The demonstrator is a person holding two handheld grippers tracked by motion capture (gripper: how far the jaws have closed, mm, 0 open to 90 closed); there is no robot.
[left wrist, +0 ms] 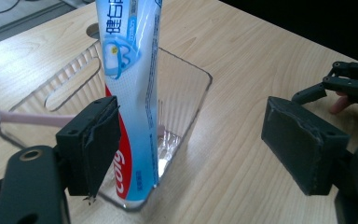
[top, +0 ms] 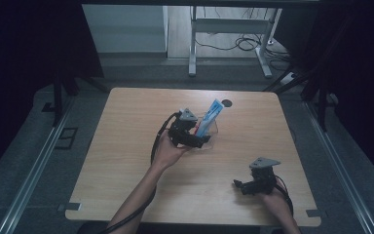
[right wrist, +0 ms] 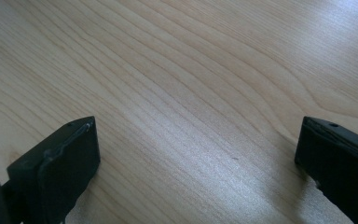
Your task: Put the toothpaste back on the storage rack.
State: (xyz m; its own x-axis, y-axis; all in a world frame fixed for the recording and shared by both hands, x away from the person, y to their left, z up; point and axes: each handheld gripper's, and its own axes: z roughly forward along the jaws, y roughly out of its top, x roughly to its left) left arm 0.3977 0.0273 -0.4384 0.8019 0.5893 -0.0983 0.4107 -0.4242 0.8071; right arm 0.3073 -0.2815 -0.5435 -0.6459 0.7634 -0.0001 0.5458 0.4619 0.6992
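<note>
A tube of toothpaste (left wrist: 133, 93) stands tilted inside a clear plastic container (left wrist: 186, 88) near the middle of the surface (top: 126, 146), a little toward the far edge. Its capped end rests on the container's floor and its flat crimped end leans up and out past the rim, so the wall is what keeps it propped. A pink toothbrush (left wrist: 23, 119) lies across the container as well, its white head sticking out over one side.

The left gripper (left wrist: 186, 149) sits right at the near end of the container with its jaws spread wide. One jaw is just beside the lower part of the tube and the other stands well clear over bare wood, so nothing is gripped. My reading is that the tube is either just set down or about to be taken, and the wide opening leaves room to move in or back off without knocking it over.

The right gripper (top: 253, 184) is parked near the front right corner of the surface, well apart from the container, and its own view looks down on plain wood grain between jaws that are also wide apart and empty. It seems to be held out of the way so the left hand (top: 168, 151) can work alone, since the container looks light and could slide if bumped
</note>
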